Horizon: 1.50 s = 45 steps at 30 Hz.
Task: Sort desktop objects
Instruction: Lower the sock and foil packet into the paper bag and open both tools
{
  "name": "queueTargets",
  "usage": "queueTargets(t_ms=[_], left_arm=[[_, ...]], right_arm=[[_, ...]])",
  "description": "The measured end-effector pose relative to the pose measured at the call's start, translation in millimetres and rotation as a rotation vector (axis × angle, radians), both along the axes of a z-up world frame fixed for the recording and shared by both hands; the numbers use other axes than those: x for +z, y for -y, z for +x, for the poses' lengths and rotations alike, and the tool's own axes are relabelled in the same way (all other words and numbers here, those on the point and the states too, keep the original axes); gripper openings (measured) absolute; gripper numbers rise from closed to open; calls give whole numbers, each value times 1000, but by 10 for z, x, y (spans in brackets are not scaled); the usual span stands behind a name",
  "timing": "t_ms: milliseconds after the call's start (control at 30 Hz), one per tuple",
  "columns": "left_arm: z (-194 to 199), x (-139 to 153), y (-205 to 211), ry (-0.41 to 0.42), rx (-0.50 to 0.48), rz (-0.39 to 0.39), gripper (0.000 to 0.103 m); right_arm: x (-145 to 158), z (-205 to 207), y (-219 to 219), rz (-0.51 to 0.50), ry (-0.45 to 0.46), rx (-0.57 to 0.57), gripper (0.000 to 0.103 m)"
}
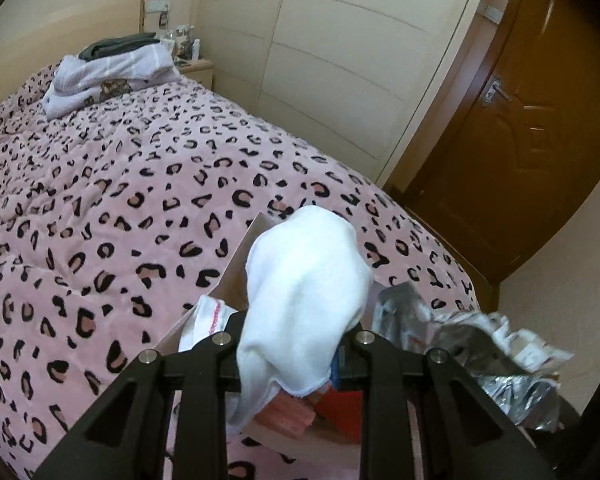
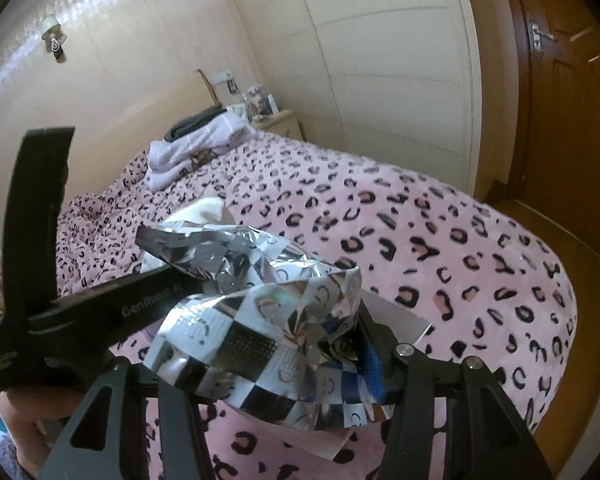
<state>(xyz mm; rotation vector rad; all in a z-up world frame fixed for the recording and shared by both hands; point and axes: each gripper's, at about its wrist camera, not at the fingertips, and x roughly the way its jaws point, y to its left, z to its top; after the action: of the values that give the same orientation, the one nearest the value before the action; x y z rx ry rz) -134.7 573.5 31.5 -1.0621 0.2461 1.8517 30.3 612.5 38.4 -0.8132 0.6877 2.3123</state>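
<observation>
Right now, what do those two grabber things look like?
Both are matte black. The left gripper and right gripper each have angled linkage bars with triangular cut-outs and round silver pivot bolts. Blue pads line the fingers. Seen from the right wrist, the left gripper's side carries white "GenRobot" lettering. No cables or sleeves show.

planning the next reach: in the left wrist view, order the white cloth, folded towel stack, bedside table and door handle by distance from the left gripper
1. white cloth: in the left gripper itself.
2. folded towel stack: far across the bed, left.
3. bedside table: just behind the stack, by the wardrobe.
door handle: off right; too unclear to rank against 2 and 3.
</observation>
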Motion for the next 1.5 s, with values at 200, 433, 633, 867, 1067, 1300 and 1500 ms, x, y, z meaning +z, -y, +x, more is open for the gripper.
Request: queueTargets(t_ms=[200, 433, 633, 867, 1067, 1300, 1500], left_arm=[[-32, -150, -7, 2, 10, -20, 25], [8, -164, -20, -47, 6, -33, 31], [8, -90, 46, -67, 23, -31, 58], [-30, 99, 169, -63, 31, -11, 70], [0, 372, 342, -165, 75, 11, 82], [-48, 539, 518, -183, 106, 32, 89], [-92, 521, 667, -151, 131, 36, 89]], right_arm=[[-199, -87, 14, -7, 46, 22, 53], [-270, -135, -13, -3, 75, 30, 53], [-221, -71, -51, -41, 72, 30, 55], [-158, -65, -116, -161, 74, 62, 59], [-121, -135, -67, -172, 107, 93, 61], [-81, -163, -79, -210, 117, 90, 67], [92, -98, -95, -202, 89, 80, 67]])
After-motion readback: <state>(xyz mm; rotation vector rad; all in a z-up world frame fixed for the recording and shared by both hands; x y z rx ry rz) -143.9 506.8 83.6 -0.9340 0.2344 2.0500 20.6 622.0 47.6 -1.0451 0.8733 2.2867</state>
